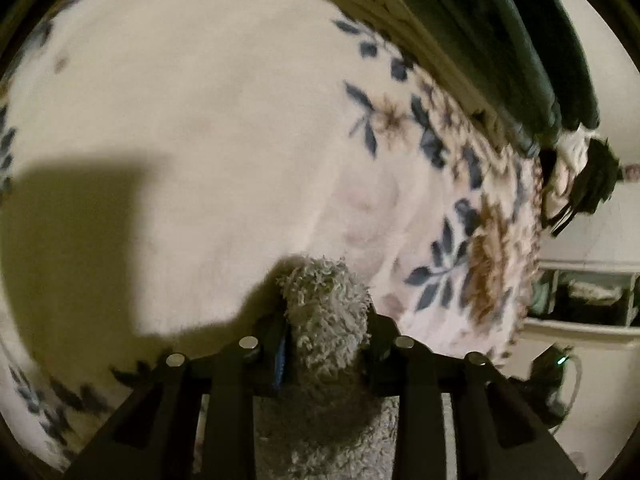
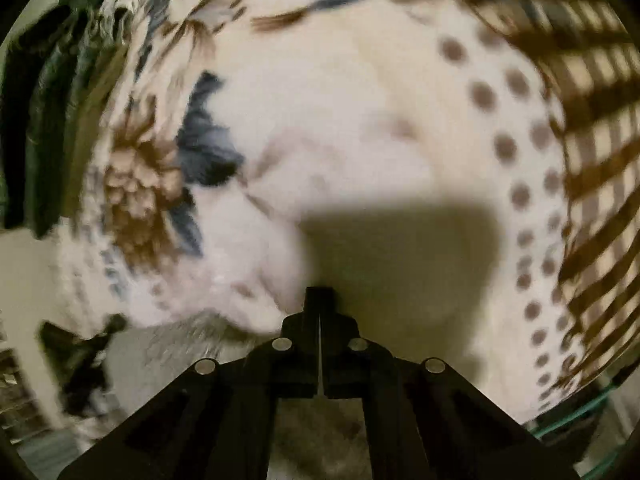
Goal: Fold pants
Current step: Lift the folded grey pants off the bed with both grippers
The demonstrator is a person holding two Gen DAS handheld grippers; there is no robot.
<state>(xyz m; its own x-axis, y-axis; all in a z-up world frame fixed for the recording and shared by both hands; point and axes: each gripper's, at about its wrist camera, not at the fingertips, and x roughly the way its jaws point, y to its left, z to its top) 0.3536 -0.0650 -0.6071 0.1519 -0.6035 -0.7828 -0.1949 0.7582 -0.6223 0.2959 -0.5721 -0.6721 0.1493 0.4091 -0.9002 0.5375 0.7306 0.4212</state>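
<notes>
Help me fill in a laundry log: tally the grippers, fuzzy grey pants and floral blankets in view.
Grippers, the left gripper and the right gripper: 2
fuzzy grey pants: 1
floral blanket: 1
Total: 4

White floral blanket [image 1: 180,100] covering bed, folded dark garments [image 1: 500,20] stacked on it
</notes>
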